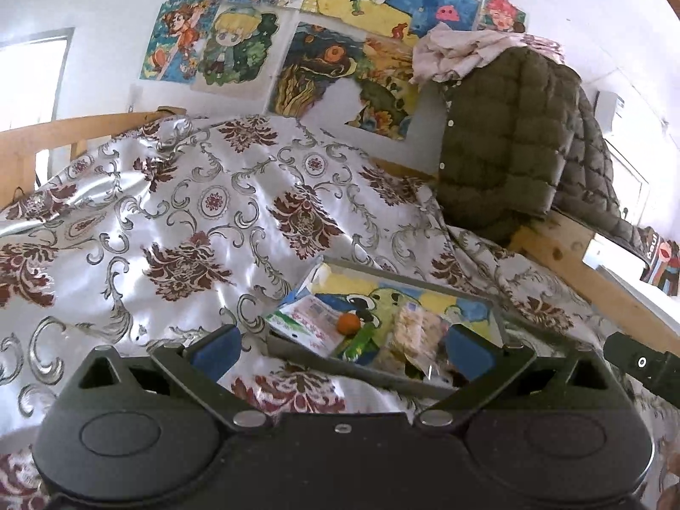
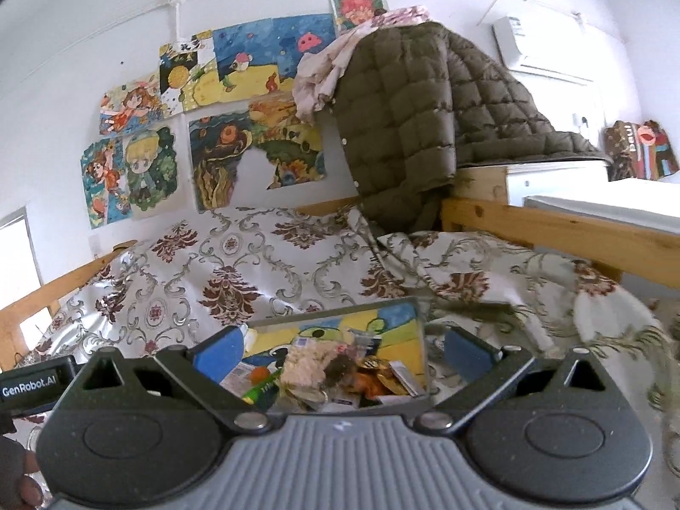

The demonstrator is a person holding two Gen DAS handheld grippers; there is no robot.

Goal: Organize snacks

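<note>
Damask cloth, white with maroon medallions, covers the bed [image 1: 178,221] under both my grippers. At far left of the right wrist view, a black body carries the only print I can read, "GenRobot.AI" [image 2: 29,380]. My left gripper [image 1: 342,346] hangs with its blue pads spread wide, nothing between them, just before the near rim of a clear tray [image 1: 352,372] lying on the cloth. In the tray, left to right: a white wrapper [image 1: 306,316] whose lettering is too small to read, a small orange ball [image 1: 349,323], a green packet [image 1: 359,342], a pale rice-cake pack [image 1: 414,325]. My right gripper [image 2: 344,352] is likewise spread wide and empty over the same tray. An olive quilted jacket [image 1: 501,136] drapes the wooden frame at right.
</note>
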